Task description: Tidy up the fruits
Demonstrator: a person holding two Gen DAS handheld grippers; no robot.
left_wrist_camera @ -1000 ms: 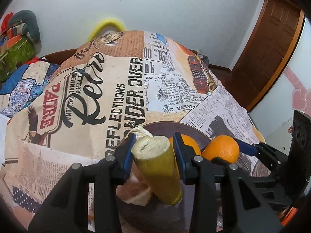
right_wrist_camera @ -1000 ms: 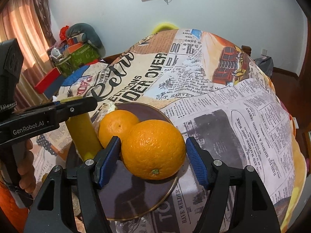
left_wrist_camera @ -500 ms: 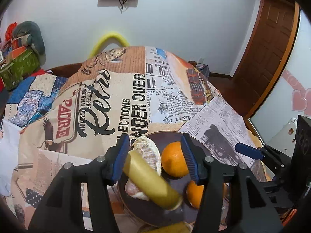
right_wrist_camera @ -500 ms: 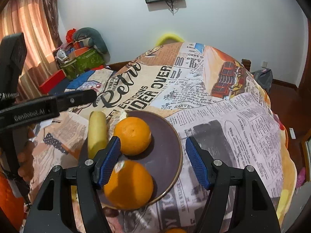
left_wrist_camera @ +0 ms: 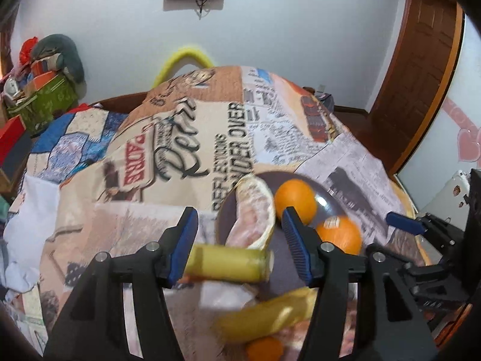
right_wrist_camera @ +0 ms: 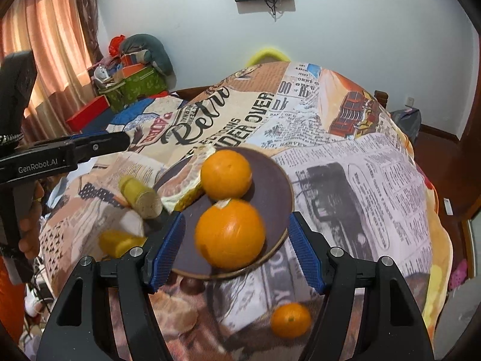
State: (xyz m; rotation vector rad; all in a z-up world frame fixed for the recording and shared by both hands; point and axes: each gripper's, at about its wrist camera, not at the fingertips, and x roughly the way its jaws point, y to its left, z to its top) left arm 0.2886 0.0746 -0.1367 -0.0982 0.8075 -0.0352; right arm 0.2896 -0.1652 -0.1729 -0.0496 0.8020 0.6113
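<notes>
A dark purple plate (right_wrist_camera: 285, 186) on the newspaper-print cloth holds two oranges (right_wrist_camera: 225, 174) (right_wrist_camera: 230, 233) and a peeled citrus piece (right_wrist_camera: 183, 183). A short banana piece (left_wrist_camera: 228, 263) lies on its side at the plate's left edge. My left gripper (left_wrist_camera: 239, 212) hovers above it with its jaws opening; its pads touch nothing. My right gripper (right_wrist_camera: 237, 215) is open above the near orange, apart from it. Off the plate lie a second banana piece (right_wrist_camera: 120, 242) and a small orange (right_wrist_camera: 290, 320).
The cloth (right_wrist_camera: 360, 180) drops away at the right and the far side. A pile of boxes and bags (right_wrist_camera: 132, 81) stands at the back left, and a wooden door (left_wrist_camera: 421, 75) at the right. A hand (right_wrist_camera: 30, 219) holds the left gripper's handle (right_wrist_camera: 45, 162).
My left gripper let go of the upright banana piece, which tipped over and now lies by the plate's edge. Both grippers drew back and up, so the whole plate shows.
</notes>
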